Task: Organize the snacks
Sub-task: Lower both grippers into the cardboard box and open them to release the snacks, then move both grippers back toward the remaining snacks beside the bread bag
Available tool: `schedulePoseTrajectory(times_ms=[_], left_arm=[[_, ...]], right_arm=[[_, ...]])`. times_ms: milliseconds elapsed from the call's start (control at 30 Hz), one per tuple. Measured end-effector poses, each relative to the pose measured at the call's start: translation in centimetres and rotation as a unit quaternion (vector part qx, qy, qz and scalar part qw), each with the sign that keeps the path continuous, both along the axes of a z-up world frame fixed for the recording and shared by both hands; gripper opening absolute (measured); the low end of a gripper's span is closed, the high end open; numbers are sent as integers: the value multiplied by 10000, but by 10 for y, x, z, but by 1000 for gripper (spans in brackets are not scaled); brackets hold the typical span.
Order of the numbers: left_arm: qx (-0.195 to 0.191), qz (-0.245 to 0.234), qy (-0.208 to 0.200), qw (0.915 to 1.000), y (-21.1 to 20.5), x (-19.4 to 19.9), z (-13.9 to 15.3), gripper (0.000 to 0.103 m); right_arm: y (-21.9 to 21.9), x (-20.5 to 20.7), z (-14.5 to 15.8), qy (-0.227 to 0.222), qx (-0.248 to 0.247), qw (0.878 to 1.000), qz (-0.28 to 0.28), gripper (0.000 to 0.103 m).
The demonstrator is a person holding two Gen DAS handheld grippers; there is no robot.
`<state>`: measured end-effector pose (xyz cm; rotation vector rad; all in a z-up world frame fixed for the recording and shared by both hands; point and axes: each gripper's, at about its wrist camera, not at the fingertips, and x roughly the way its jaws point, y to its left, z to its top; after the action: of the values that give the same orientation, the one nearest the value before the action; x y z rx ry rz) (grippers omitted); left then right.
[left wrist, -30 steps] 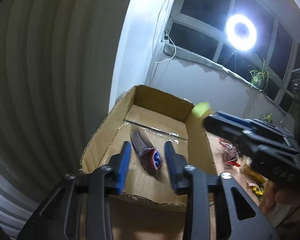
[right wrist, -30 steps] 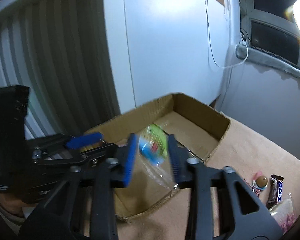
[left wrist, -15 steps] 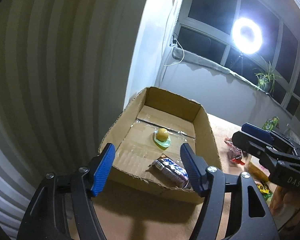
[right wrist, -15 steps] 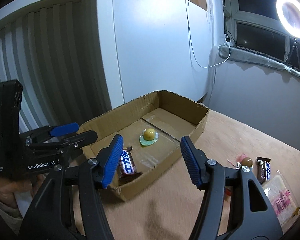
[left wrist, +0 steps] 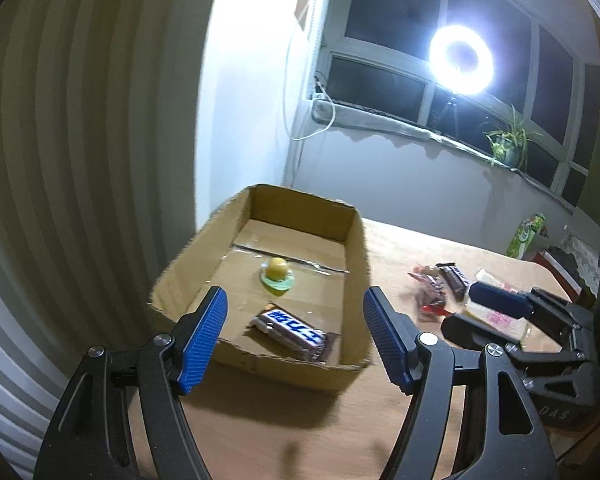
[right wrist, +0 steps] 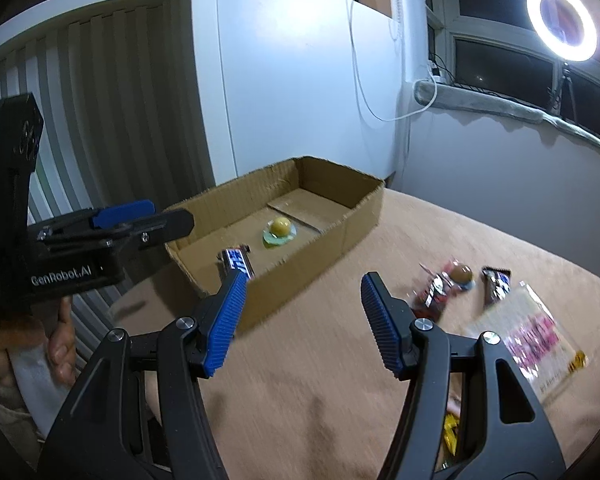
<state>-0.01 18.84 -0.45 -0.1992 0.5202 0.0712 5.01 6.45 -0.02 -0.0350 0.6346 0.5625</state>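
A cardboard box (left wrist: pixel 356 248) holds a chocolate bar (left wrist: pixel 292 330) near its front wall and a yellow ball candy (left wrist: pixel 278 274) on a green wrapper in the middle. My left gripper (left wrist: pixel 294 296) hangs open and empty just in front of the box. My right gripper (right wrist: pixel 303 278) is also open and empty, over the table to the right of the box (right wrist: pixel 340 236). In the right wrist view the bar (right wrist: pixel 238 262) and the candy (right wrist: pixel 279 230) show inside the box, and the left gripper (right wrist: pixel 140 216) sits at the left, held by a hand.
Loose snacks lie on the table right of the box: a red-wrapped snack (right wrist: pixel 444 284), a second chocolate bar (right wrist: pixel 496 284), a clear bag with pink print (right wrist: pixel 528 340) and yellow wrappers (right wrist: pixel 450 436). A green carton (left wrist: pixel 528 236) stands at the far right. A wall runs behind the box.
A second ago each gripper had a snack between its fingers over the box. Both opened, the bar and the candy now lie in the box, and both grippers have drawn back.
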Motion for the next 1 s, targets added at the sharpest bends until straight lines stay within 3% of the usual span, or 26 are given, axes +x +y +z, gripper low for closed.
schedulePoseTrajectory(times_ms=[533,833,1000], left_arm=[[216,-747,150,9969,-69,8,-3,74],[354,-1291,364,9903,-117,16,-16,74],[437,-1595,476,9851,-143,18,-22,74]], right_arm=[[-88,-39,-37,299,-98,9965,-774,63],[-150,-55,-57,512,-124,9886,-1413,63],[-161,-59,-66,607,-119,9876,-1445,63]])
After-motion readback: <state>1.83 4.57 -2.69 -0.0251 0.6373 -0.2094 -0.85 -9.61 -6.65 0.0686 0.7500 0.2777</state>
